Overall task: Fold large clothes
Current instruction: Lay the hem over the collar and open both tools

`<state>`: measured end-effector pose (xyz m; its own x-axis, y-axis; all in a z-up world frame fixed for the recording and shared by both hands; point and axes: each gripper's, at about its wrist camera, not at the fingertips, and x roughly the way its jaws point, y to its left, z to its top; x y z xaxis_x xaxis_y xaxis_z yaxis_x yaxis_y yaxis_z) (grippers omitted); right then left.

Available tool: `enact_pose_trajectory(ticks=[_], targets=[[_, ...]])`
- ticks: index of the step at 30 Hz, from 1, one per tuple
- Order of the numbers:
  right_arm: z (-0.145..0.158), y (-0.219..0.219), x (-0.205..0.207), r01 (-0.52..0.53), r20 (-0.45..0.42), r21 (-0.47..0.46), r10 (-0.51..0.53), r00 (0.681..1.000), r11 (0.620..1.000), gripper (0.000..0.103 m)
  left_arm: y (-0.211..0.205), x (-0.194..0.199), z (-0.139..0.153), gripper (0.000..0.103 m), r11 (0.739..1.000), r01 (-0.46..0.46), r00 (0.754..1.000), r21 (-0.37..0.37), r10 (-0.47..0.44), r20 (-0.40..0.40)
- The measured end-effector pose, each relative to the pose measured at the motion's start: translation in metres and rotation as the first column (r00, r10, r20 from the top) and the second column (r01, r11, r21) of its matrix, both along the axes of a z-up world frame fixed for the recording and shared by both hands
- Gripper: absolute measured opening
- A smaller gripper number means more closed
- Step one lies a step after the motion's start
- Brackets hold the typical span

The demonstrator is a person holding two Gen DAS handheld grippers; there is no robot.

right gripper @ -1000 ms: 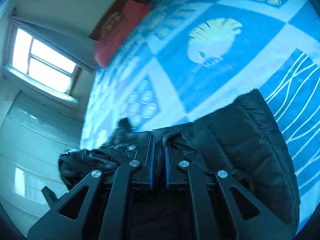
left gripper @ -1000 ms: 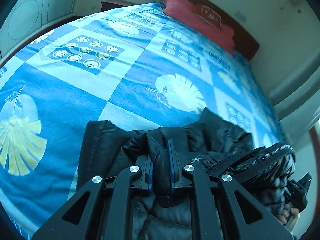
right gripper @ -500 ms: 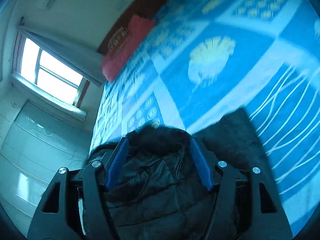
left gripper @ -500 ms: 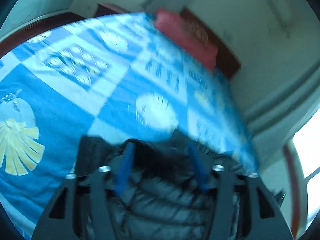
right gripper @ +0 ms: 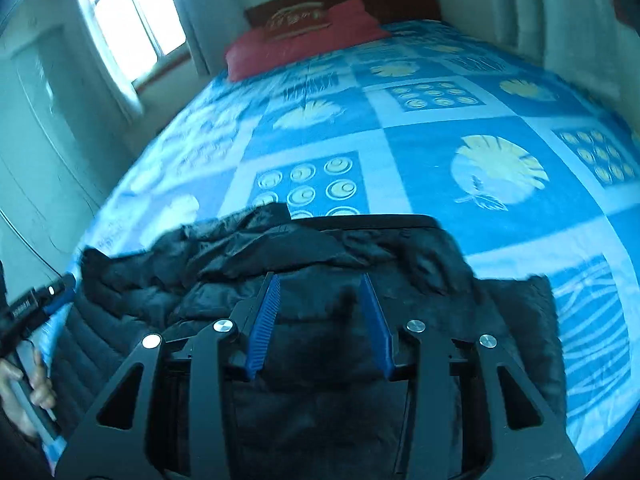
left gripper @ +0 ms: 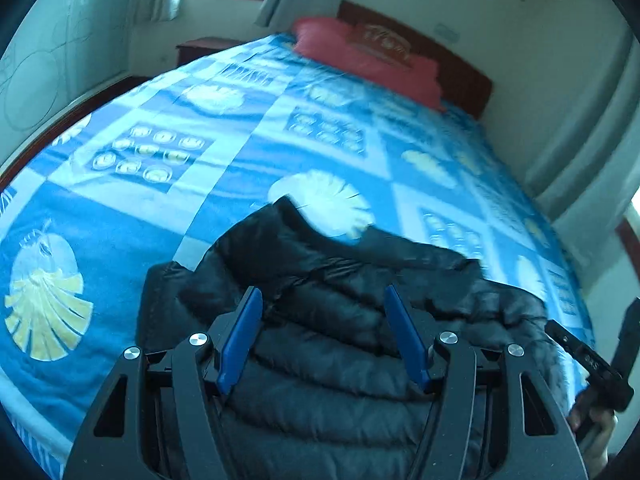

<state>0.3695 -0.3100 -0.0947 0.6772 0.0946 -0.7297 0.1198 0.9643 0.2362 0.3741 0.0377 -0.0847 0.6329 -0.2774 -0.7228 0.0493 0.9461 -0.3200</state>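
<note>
A black puffer jacket (left gripper: 340,320) lies bunched at the near edge of the bed (left gripper: 224,184), on a blue patterned bedspread (right gripper: 420,152). Left gripper (left gripper: 324,300): fingers released, spread above the jacket, grasping nothing. Right gripper (right gripper: 320,284): fingers apart, having just been closing, nothing clamped between them. 1 red pillow (right gripper: 304,44) lies at the headboard.

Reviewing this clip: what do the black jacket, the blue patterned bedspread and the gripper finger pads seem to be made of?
Black quilted jacket: probably thin synthetic shell over padding, slightly glossy, with puffy stitched channels. Blue patterned bedspread: likely soft woven or fleecy printed cloth, matte, lying smooth. Blue finger pads: apparently moulded plastic or rubber, matte, finely ribbed, on black rigid fingers.
</note>
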Motion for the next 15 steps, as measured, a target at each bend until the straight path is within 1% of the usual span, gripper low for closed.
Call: enact_pose_trajectory(ticks=[2,4,5,6,9,12,14,15], targets=[[-0.015,0.002,0.011,0.007,-0.035,-0.045,-0.009,0.999,0.999,0.042,0.003,0.011,-0.016,0.063,0.999,-0.035,0.999,0.026,0.036,-0.024],[-0.032,0.001,0.020,0.010,-0.080,-0.069,-0.016,0.997,0.998,0.043,0.001,0.019,-0.030,0.063,0.995,-0.038,0.999,0.087,0.040,-0.028],[-0.041,-0.001,0.023,0.010,-0.098,-0.062,-0.016,0.995,0.998,0.043,-0.002,0.022,-0.036,0.063,0.992,-0.032,0.999,0.124,0.035,-0.024],[-0.050,-0.003,0.025,0.017,-0.098,-0.051,-0.022,0.995,0.999,0.043,-0.005,0.023,-0.043,0.063,0.988,-0.027,0.999,0.151,0.031,-0.022],[-0.059,-0.002,0.029,0.027,-0.084,-0.066,-0.032,0.996,0.997,0.043,-0.011,0.026,-0.055,0.065,0.981,-0.031,0.999,0.194,0.034,-0.012],[-0.055,-0.002,0.029,0.025,-0.086,-0.067,-0.031,0.996,0.997,0.043,-0.014,0.029,-0.054,0.065,0.976,-0.028,0.999,0.215,0.033,-0.023],[-0.043,-0.002,0.025,0.034,-0.080,-0.071,-0.039,0.996,0.997,0.043,-0.014,0.026,-0.043,0.065,0.975,-0.026,0.999,0.220,0.034,-0.031],[-0.030,0.001,0.017,0.040,-0.040,-0.076,-0.043,0.998,0.996,0.043,-0.012,0.019,-0.031,0.065,0.980,-0.037,0.999,0.198,0.042,-0.019]])
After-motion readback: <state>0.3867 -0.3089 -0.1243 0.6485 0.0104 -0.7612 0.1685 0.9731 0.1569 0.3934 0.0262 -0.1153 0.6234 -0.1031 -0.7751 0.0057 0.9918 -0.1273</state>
